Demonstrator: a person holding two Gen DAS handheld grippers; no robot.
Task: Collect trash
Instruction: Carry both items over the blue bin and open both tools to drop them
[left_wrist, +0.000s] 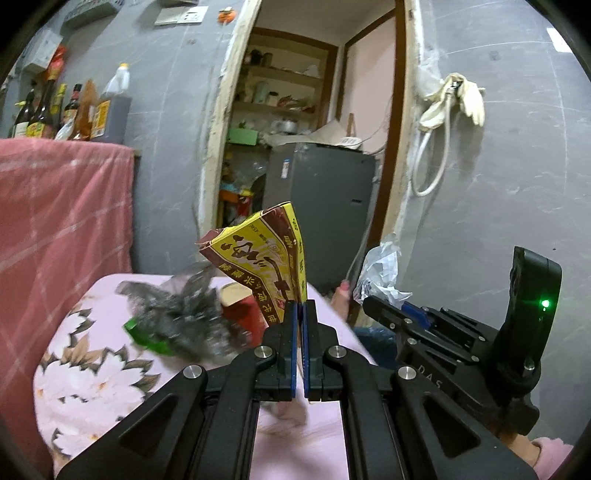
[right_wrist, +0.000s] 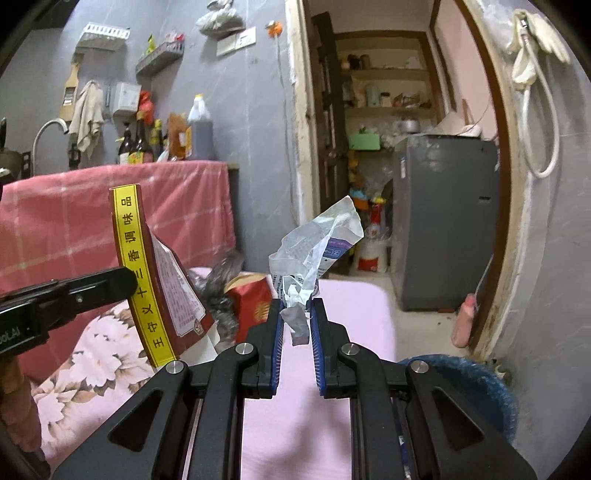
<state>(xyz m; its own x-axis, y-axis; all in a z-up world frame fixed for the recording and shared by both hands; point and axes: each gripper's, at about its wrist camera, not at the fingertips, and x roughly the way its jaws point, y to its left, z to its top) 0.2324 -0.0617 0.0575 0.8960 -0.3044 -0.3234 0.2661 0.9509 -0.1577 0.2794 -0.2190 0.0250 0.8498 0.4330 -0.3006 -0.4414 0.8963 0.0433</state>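
My left gripper (left_wrist: 299, 306) is shut on a flattened yellow and brown seasoning box (left_wrist: 264, 254), held upright above the pink flowered table (left_wrist: 85, 369). The box also shows in the right wrist view (right_wrist: 155, 280), with the left gripper (right_wrist: 129, 282) at its edge. My right gripper (right_wrist: 297, 304) is shut on a crumpled white plastic wrapper (right_wrist: 317, 243); it also shows in the left wrist view (left_wrist: 382, 269). A grey crumpled bag (left_wrist: 181, 317), a red box (left_wrist: 243, 310) and a green wrapper (left_wrist: 147, 338) lie on the table.
A blue bin (right_wrist: 469, 384) sits at the lower right beside the table. A pink checked cloth (left_wrist: 59, 221) covers a counter with bottles (left_wrist: 55, 110) on the left. A doorway opens onto a grey appliance (left_wrist: 321, 192) and shelves.
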